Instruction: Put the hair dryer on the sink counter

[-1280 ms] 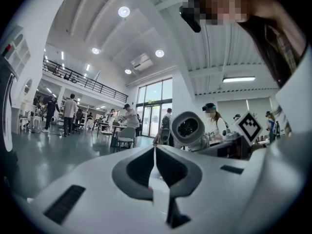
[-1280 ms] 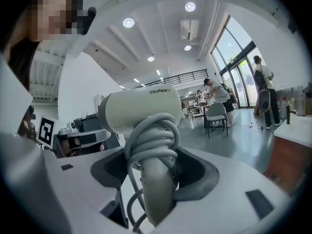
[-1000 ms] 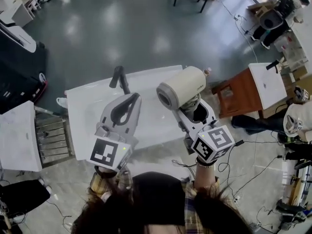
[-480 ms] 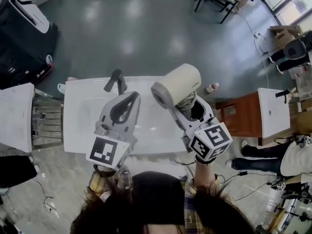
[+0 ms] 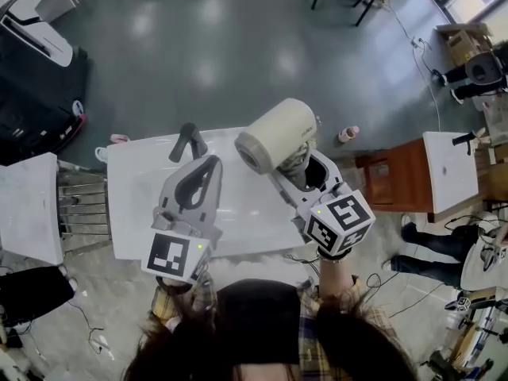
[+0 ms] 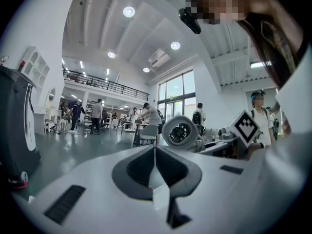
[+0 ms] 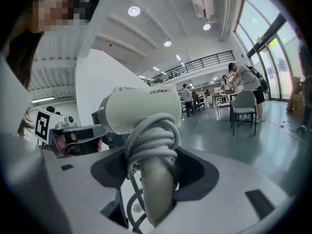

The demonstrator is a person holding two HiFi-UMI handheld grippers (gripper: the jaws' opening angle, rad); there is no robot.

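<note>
White, glossy rectangular surface (image 5: 131,181) on polished grey floor (image 5: 238,46). Right gripper (image 5: 300,165) fingers clamp cream cylindrical hair dryer (image 5: 274,133), cord (image 7: 146,135) coiled; left gripper (image 5: 206,165) fingers closed, empty.

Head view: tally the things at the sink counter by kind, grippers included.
hair dryer: 1
grippers, left gripper and right gripper: 2
faucet: 1
sink counter: 1
Total: 5

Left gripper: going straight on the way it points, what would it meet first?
Nothing near, it seems: the left gripper, jaws shut and empty, points out toward a distant chair. The hair dryer sits just right of that line; depth is unclear.
</note>
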